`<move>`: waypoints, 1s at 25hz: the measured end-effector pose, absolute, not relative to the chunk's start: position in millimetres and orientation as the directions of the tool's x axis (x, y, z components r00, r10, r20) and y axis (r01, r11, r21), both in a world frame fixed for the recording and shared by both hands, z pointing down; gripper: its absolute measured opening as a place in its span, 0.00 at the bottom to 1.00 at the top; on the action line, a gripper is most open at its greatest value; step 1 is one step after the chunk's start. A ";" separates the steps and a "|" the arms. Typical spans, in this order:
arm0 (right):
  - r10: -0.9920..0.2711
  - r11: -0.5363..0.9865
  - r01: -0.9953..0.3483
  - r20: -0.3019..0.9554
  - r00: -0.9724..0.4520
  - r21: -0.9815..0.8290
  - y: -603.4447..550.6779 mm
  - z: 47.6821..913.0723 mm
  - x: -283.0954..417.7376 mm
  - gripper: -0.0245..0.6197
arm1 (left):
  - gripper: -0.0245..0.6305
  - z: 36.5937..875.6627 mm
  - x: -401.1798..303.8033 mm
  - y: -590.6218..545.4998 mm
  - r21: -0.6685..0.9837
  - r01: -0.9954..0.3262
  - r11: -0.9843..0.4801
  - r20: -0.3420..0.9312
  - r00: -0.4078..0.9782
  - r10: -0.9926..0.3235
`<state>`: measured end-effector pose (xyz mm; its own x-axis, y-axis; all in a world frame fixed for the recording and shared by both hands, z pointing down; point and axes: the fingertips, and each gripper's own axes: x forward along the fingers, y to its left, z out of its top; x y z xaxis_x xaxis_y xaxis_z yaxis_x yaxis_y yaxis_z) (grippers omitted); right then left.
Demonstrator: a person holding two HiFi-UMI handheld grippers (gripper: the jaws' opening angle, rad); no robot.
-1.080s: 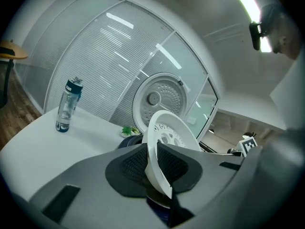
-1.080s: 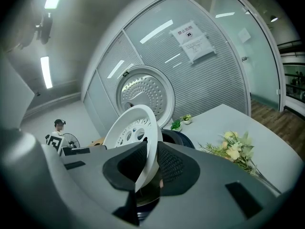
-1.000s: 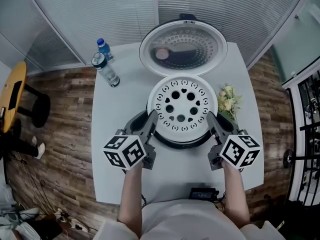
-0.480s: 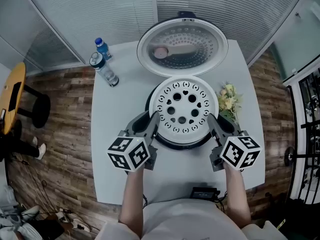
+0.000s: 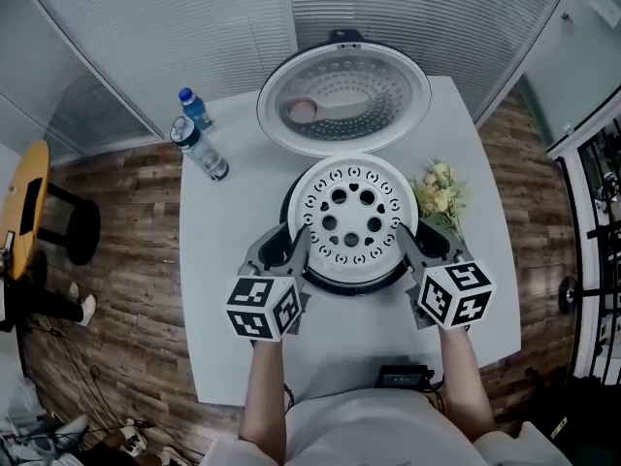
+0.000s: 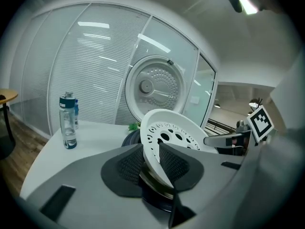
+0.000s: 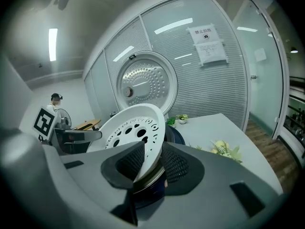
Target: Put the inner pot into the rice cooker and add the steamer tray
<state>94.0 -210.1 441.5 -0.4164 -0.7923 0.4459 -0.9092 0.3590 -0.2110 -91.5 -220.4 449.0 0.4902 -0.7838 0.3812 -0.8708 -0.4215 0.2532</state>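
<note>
Steamer tray (image 5: 355, 223) is sitting in the mouth of the rice cooker (image 5: 349, 284), right on top of the inner pot (image 6: 155, 181). You can see the pot's metal rim peeking out just under it. The cooker's lid (image 5: 344, 98) is flipped up behind. Left gripper (image 5: 299, 246) is at the cooker's left side, right gripper (image 5: 409, 244) at its right. Both sets of jaws have just been easing apart, with the tray's rim between the pads but not squeezed. Two bottles (image 5: 202, 149) stand left of the cooker, flowers (image 5: 439, 190) on its right.
</note>
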 end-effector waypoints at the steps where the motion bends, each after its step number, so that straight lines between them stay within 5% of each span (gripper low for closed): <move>1: -0.795 0.358 -0.913 0.450 -0.407 -0.195 -211.0 442.4 94.6 0.21 | 0.18 449.4 -91.1 -220.8 0.248 -0.872 -0.423 0.385 0.489 -0.783; 18: -0.811 0.341 -0.938 0.484 -0.330 -0.068 -217.9 447.2 95.9 0.23 | 0.23 455.4 -88.9 -225.2 0.127 -0.894 -0.429 0.444 0.438 -0.782; 25: -0.845 0.335 -0.926 0.489 -0.215 0.172 -224.6 451.3 95.3 0.25 | 0.30 460.4 -83.4 -231.6 -0.020 -0.897 -0.441 0.478 0.379 -0.792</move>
<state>95.3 -224.6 451.3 -0.2151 -0.8453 0.4891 -0.9263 0.3352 0.1719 -83.4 -231.6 460.4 0.3794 -0.7924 0.4777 -0.8971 -0.4414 -0.0195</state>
